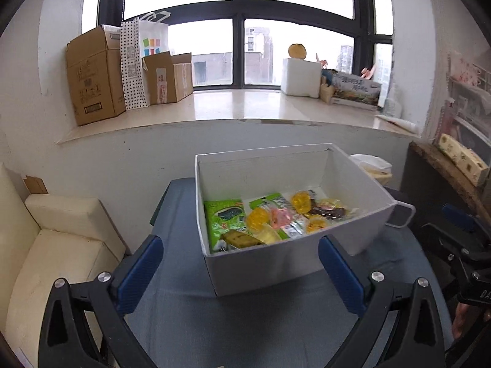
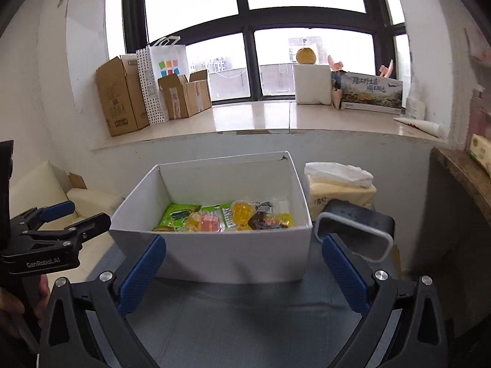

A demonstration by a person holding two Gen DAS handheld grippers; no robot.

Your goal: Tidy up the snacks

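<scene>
Big windows fill the top of both views, with a sill (image 2: 251, 119) below them. Going left to right along the sill, cardboard boxes (image 2: 122, 95) stand at the upper left, then a spotty bag (image 2: 150, 86), and a white block (image 2: 311, 84) sits toward the upper right. Lower down, a cream sofa (image 1: 58, 239) shows at the far left. In the middle a blue-grey table (image 2: 245, 312) holds a white box (image 2: 239, 254), open at the top. Snacks (image 2: 227, 217) lie on the floor of the box: a green pack (image 1: 224, 217) on the left, yellow jelly cups (image 1: 299, 201) and a pink sweet in the middle, a dark bar toward the right. Just right of the box sits a tissue pack (image 2: 340, 184) and a dark thing with a grey rim (image 2: 356, 230). The left gripper (image 1: 241, 271) is wide open and holds nothing. The right gripper (image 2: 244, 270) is wide open and empty too. Both hang in front of the box, not touching it. No snack lies loose on the table, so the job looks nearly done or done. If more sorting is wanted, one gripper must go over the near wall and down to a snack.
</scene>
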